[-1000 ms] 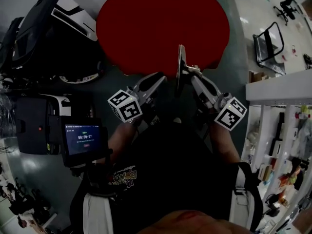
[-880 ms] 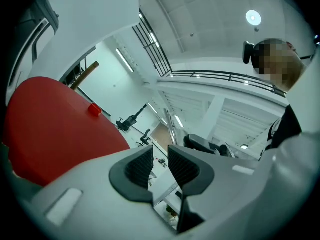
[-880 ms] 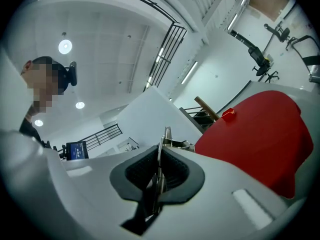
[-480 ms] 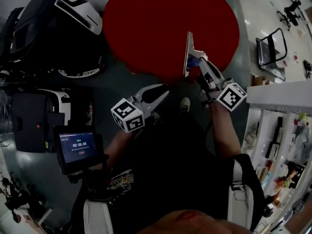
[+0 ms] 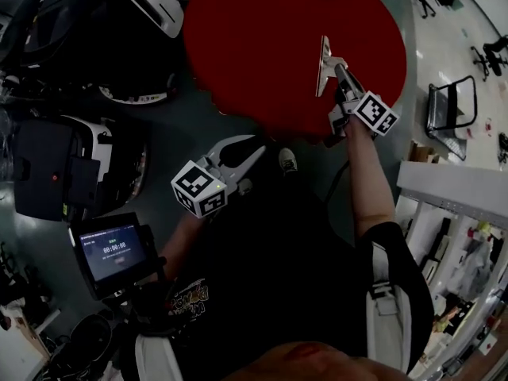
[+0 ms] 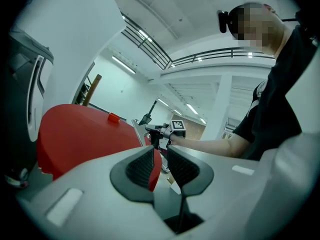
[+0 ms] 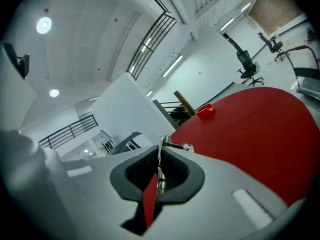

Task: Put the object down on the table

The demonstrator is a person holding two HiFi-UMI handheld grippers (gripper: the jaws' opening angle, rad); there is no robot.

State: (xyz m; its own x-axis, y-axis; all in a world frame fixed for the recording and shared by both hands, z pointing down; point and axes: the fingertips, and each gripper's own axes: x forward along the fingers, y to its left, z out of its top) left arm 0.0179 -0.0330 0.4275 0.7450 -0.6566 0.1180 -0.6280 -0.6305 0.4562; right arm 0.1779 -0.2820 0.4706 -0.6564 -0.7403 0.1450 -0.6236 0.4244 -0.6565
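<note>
A thin flat pale panel point(image 5: 323, 57) with a metal clip on it stands on edge over the near right part of the round red table point(image 5: 262, 46). My right gripper point(image 5: 333, 74) is shut on its lower end; in the right gripper view the panel point(image 7: 160, 151) is pinched edge-on between the pads. My left gripper point(image 5: 252, 148) hangs lower, short of the table's near edge. It is open; its jaws have just been closing a little, and nothing is between them point(image 6: 161, 156). The left gripper view shows the right gripper point(image 6: 159, 134) and the panel point(image 6: 138, 133) beyond.
A small orange-red piece point(image 7: 205, 110) lies at the table's far side. Black and white equipment point(image 5: 87, 22) fills the floor at the left, with a timer screen point(image 5: 113, 252) nearer me. White shelving point(image 5: 452, 197) and a chair frame point(image 5: 452, 105) stand at the right.
My right gripper has carried the panel up and to the right, from in front of my body out over the red table. The left gripper has dropped slightly and stays off the table.
</note>
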